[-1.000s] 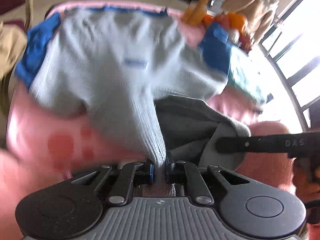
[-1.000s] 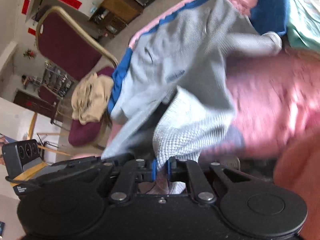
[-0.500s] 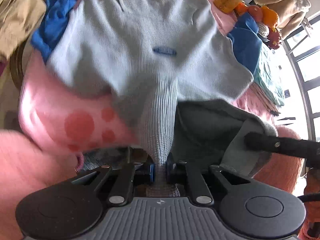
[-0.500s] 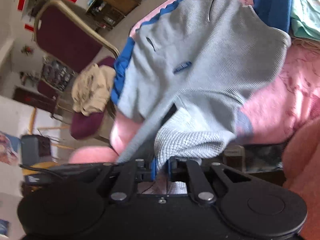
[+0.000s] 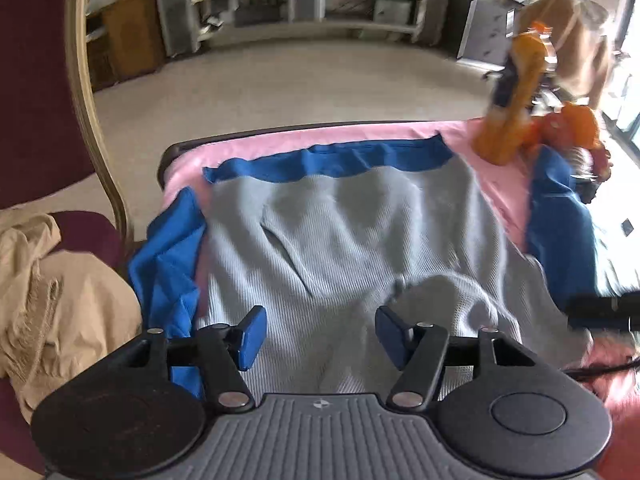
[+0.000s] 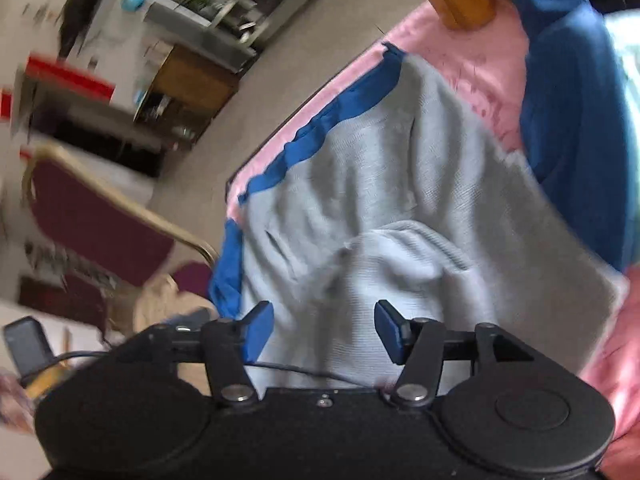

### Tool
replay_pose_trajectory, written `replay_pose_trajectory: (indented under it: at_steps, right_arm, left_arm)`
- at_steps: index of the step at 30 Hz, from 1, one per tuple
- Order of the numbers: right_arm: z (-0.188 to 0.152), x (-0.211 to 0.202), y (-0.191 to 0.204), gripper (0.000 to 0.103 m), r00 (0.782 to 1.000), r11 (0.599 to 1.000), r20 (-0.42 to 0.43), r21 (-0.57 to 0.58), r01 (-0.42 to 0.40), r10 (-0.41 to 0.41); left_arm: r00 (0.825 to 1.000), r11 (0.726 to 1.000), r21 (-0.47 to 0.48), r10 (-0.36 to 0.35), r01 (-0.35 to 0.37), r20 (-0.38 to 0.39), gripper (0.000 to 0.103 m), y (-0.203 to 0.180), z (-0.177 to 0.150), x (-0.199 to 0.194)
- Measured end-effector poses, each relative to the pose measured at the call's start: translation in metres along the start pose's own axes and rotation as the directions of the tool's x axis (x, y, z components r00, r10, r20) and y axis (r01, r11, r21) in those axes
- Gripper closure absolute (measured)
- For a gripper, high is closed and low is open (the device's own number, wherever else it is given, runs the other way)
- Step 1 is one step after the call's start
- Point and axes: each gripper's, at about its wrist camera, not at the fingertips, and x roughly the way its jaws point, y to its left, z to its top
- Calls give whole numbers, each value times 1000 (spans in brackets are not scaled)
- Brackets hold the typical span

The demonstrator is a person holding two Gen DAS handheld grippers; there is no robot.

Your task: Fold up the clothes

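On the pink-covered desk [image 5: 492, 184] lay a pale grey knitted sweater [image 5: 360, 248], released as both the left gripper [image 5: 320, 334] and right gripper [image 6: 324, 330] had just spread their fingers.

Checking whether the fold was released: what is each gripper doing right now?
Left gripper: open, jaws just opened, off the grey sweater.
Right gripper: open, jaws just opened, holding nothing.

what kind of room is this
Probably a lived-in common room or hall, not a lab: a pink cloth covers the table, a maroon banquet chair stands beside it, and shelving lines the far wall.
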Motion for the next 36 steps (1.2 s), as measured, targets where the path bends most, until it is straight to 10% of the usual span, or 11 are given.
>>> replay_pose_trajectory:
  at_steps: [9,13,18,27,29,31,36]
  right_arm:
    - [8,2,-26,49,999,1000,42,-21,-7,8]
    - [18,32,-25,79,998,997,39,-49,-56,58]
    - [14,63,-28,63,998,991,24,-128,-50,54]
    - [-4,84,8,48,995,906,89,-419,67,-33]
    - [-12,94,19,55,990,871,102,-472,136,-99]
    - [-20,101,30,93,974,829,125,-512,226,-188]
    - [-17,64,57,93,986,923,109,-351,155,-124]
  left_arm:
    - [996,995,-101,-6,-3,-88,51,-9,-60,48]
    - [998,1000,-26,16,-17,-62,46,-35,-48,61]
    - [964,966,63,255,-251,-73,42,-39,-47,95]
    - [979,971,-143,177,-191,-102,45,15,-60,85]
    - [981,969,-167,171,-184,-89,45,22,-67,79]
    - [984,966,-191,163,-175,-77,44,29,-75,73]
    - [992,960,-249,125,-126,-22,44,44,-76,56]
